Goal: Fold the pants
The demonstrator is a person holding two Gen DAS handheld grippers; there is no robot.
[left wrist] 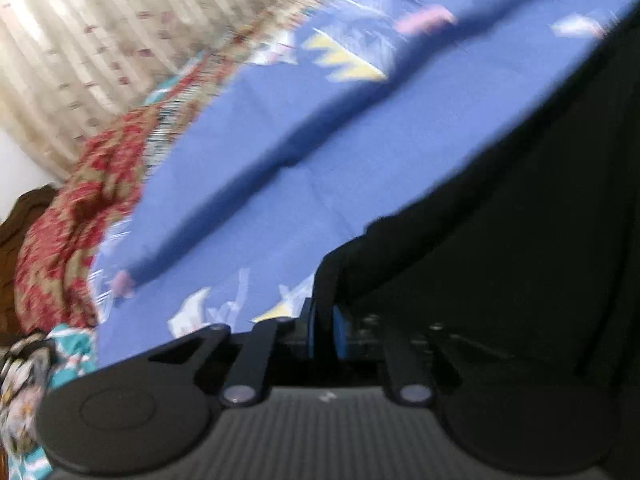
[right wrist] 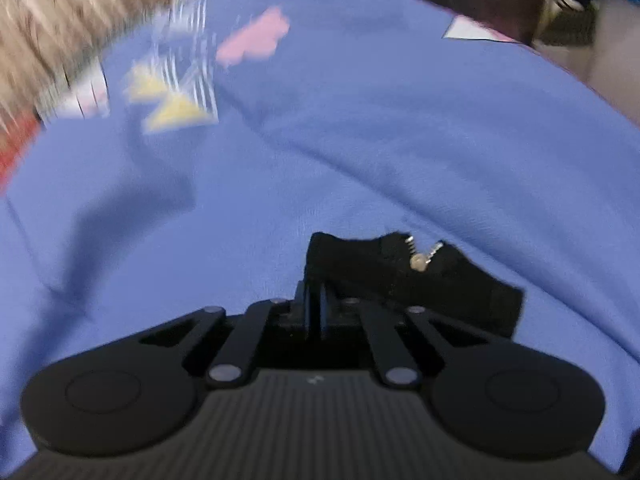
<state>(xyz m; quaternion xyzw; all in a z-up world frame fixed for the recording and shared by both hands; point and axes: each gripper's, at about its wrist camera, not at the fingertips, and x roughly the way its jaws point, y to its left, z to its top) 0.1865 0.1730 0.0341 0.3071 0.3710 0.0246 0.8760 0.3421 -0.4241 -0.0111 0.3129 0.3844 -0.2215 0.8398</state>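
my left tongs are pinched narrow on a fold of the black pants, the blue pads pressed together with dark cloth between them. from that pinch the pants rise and spread to the right, filling the whole right side of the left view as one dark sheet, lifted off the bed rather than lying flat. a dark shadow band runs slantwise across the blue bedsheet beyond them.

my right tongs are likewise closed tight, gripping the waistband end of the pants. a small silvery button and a bit of zipper teeth show on that black strip, which sticks out from the fingers toward the right and hangs just above the bedsheet.

further out, the sheet carries yellow triangles, a pink patch and white striped shapes. in the left view a red and tan patterned blanket lies bunched along the sheet's far edge, with a pale flowered curtain behind it and some teal and white cloth at the lower left. both views are smeared with motion blur, so finer detail on the prints is lost.
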